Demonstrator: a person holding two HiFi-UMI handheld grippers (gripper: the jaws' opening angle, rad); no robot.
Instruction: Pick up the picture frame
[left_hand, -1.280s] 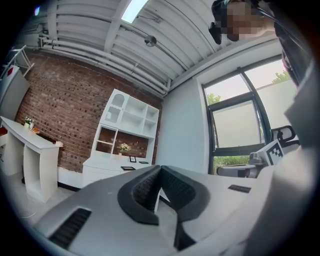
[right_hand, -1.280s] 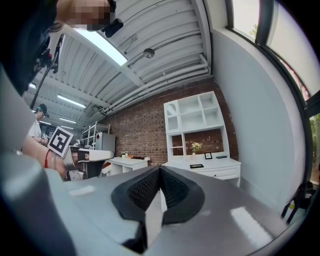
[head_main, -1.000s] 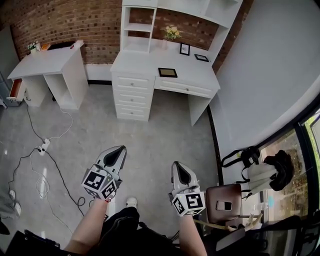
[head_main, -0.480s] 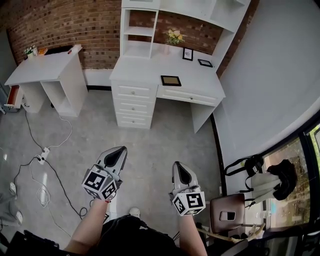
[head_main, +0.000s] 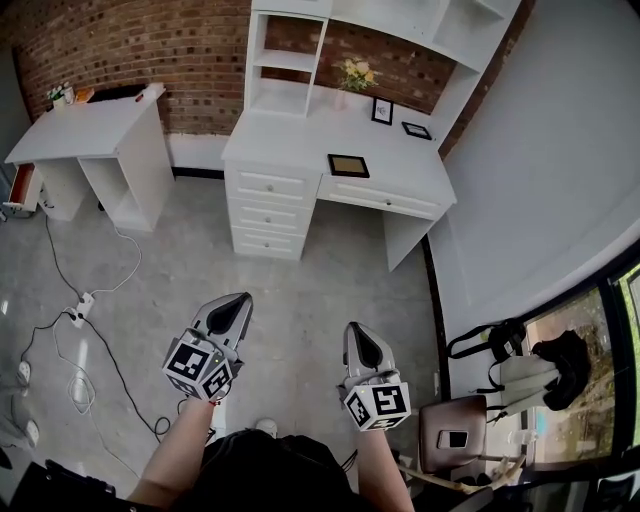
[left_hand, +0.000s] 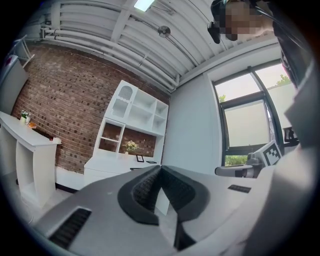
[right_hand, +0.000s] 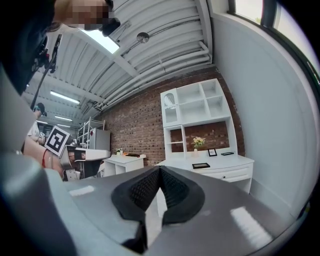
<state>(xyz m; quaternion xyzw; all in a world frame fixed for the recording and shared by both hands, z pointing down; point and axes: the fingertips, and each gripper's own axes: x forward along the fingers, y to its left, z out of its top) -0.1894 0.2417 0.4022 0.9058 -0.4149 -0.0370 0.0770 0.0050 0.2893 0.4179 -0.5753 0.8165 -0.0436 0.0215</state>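
Jaws pressed together, empty, on both our left gripper (head_main: 238, 302) and right gripper (head_main: 357, 332). Dark rectangular picture frame (head_main: 348, 165) lies flat on the white wooden desk (head_main: 280, 132), well apart from us. Likely light, stiff and fragile; we'd pinch one edge rail.

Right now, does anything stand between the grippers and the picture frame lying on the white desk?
Nothing visible does. Only floor separates the left gripper and right gripper from the desk, and the picture frame lies flat near its front edge, unobstructed.
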